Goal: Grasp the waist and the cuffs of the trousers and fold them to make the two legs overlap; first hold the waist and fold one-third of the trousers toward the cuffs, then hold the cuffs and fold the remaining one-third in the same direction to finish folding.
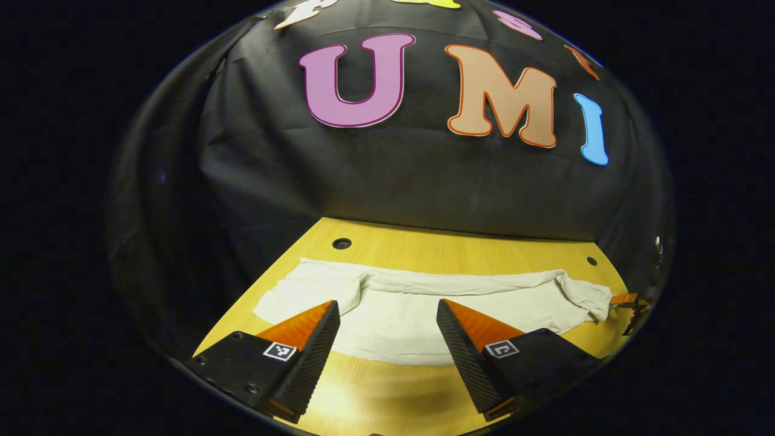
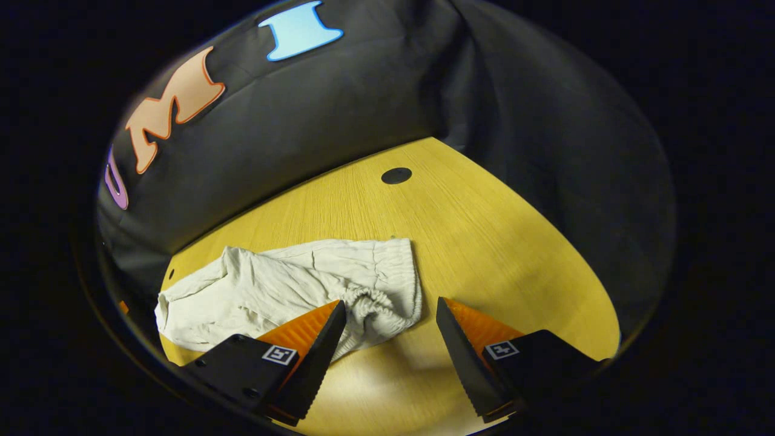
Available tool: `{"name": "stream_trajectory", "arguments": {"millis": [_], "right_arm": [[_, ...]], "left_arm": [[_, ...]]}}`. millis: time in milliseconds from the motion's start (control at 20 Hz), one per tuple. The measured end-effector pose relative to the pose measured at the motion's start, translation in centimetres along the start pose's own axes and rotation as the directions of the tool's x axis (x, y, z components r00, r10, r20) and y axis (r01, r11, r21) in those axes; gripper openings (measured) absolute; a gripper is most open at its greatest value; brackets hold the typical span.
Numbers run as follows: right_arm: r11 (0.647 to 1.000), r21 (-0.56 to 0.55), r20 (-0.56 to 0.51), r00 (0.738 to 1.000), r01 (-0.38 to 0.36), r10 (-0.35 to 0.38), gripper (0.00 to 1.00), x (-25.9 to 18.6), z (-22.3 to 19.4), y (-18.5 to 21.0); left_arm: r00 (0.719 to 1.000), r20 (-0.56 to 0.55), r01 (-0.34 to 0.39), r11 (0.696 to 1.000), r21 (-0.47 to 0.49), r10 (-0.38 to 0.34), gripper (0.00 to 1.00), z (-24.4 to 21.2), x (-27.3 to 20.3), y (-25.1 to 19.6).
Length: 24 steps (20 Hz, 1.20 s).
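Cream trousers lie stretched across the wooden table, with one end at the left and a bunched end at the right. My left gripper hovers open over their middle, nothing between its fingers. The right gripper's tip shows small beside the bunched right end. In the right gripper view the trousers run off to the left, and their gathered elastic waist lies nearest. My right gripper stands open with the waist's corner between its fingers, and neither finger presses on the cloth.
The table has round holes near its back edge. Black cloth walls close the table in behind and at the sides. Bare wood lies to the right of the waist and along the front edge.
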State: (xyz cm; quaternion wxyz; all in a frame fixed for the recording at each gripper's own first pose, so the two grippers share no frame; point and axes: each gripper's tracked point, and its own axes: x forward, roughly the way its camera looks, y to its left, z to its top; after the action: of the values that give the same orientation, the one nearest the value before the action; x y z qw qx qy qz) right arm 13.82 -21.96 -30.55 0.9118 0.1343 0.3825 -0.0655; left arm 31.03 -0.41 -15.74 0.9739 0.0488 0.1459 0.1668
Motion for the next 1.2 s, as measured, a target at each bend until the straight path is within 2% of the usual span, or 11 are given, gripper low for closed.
{"name": "stream_trajectory", "arguments": {"millis": [250, 300, 350, 500, 550, 600, 650, 1000, 1100, 1150, 1200], "right_arm": [[0.998, 0.037, -0.016, 0.999, -0.044, 0.045, 0.78, 0.5, -1.0, 0.9], [0.997, 0.047, -0.006, 0.999, -0.053, 0.054, 0.87, 1.0, -1.0, 1.1], [0.996, 0.059, -0.006, 0.998, -0.06, 0.06, 0.68, 1.0, -1.0, 1.4], [0.995, 0.079, 0.018, 0.998, -0.06, 0.058, 0.48, 1.1, -0.3, 1.7], [0.995, 0.09, 0.019, 0.999, -0.049, 0.048, 0.32, 1.3, -0.2, 1.8], [0.994, 0.1, 0.017, 0.999, -0.045, 0.043, 0.32, 1.2, -0.3, 1.9], [0.994, 0.104, 0.022, 0.999, -0.04, 0.038, 0.22, 1.4, -0.1, 1.9], [0.998, 0.057, 0.121, 0.993, -0.021, 0.014, 0.32, -2.4, 2.2, 4.2], [0.998, 0.057, 0.164, 0.986, -0.023, 0.014, 0.27, -3.8, 3.5, 5.8], [0.998, 0.058, 0.184, 0.983, -0.037, 0.025, 0.13, -4.5, 3.8, 7.2], [0.998, 0.055, 0.206, 0.978, -0.042, 0.03, 0.19, -5.3, 4.4, 8.3]], "left_arm": [[1.0, -0.006, -0.027, 1.0, -0.016, 0.027, 0.96, -0.2, 0.3, -0.2], [0.999, -0.009, -0.032, 0.999, -0.02, 0.032, 0.96, -0.2, 0.2, -0.1], [0.999, -0.012, -0.038, 0.999, -0.022, 0.038, 0.96, -0.2, 0.2, 0.0], [0.999, -0.009, -0.049, 0.998, -0.027, 0.049, 0.96, -0.2, 0.3, -0.2], [0.999, -0.009, -0.053, 0.998, -0.03, 0.053, 0.96, -0.1, 0.2, -0.2], [0.999, -0.01, -0.054, 0.998, -0.033, 0.053, 0.96, -0.1, 0.3, -0.2], [0.999, -0.011, -0.05, 0.998, -0.034, 0.05, 0.96, 0.0, 0.5, -0.3], [1.0, -0.017, -0.021, 0.999, -0.048, 0.02, 0.96, -0.4, 0.6, -0.1], [1.0, -0.021, -0.004, 0.999, -0.043, 0.003, 0.96, -0.4, 0.6, -0.1], [1.0, -0.022, 0.006, 0.999, -0.032, -0.007, 0.96, -0.5, 0.6, 0.0], [1.0, -0.022, 0.015, 1.0, -0.023, -0.016, 0.96, -0.6, 0.5, -0.1]]}}
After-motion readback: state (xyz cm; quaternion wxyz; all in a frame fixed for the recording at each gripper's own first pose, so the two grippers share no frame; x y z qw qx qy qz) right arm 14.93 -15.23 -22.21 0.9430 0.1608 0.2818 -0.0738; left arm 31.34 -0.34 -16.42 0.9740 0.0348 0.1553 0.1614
